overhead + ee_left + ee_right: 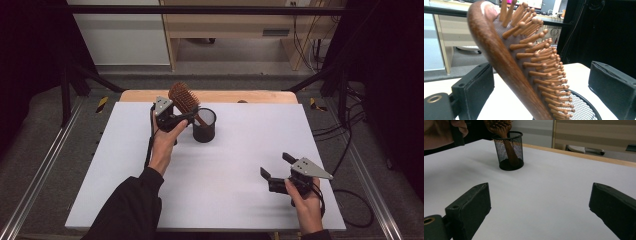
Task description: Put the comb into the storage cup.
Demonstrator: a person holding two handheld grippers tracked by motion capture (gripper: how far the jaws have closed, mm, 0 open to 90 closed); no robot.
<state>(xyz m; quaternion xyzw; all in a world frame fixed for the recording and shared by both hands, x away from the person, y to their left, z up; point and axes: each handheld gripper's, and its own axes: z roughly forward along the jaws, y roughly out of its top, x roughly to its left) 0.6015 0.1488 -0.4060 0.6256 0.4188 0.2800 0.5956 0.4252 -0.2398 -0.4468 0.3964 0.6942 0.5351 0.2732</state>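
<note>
A brown wooden hairbrush (183,97) stands handle-down in a black mesh cup (204,125) at the back middle of the white table (225,195). It leans left, with its head above the rim. My left gripper (175,118) is just left of the cup, level with the brush's neck. In the left gripper view the brush (506,60) rises between the two wide-apart jaws, with a gap on each side, over the cup's rim (584,107). My right gripper (276,165) rests open at the front right, holding nothing. The right gripper view has cup (509,150) and brush (500,126) far ahead.
The table's wooden back edge (210,95) lies just behind the cup. Metal frame rails (45,165) run along both sides, and cables (350,150) lie on the floor to the right. White surface stretches between the cup and the right gripper.
</note>
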